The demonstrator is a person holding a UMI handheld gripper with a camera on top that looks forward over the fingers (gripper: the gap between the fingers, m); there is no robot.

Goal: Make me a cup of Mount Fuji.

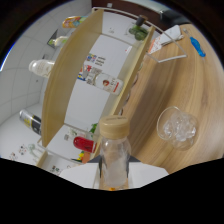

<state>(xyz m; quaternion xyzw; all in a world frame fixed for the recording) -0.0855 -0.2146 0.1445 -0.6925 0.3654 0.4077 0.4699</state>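
A clear bottle (114,152) with a tan cap (114,125) is seen just ahead of the gripper (114,172), seemingly held. The fingers are hidden, so their opening cannot be told. A glass of ice (177,128) rests on the wooden table (165,85), beside the bottle.

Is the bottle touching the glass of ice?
Apart. The gripper view shows bare wood between the bottle, held at the fingers, and the glass of ice.
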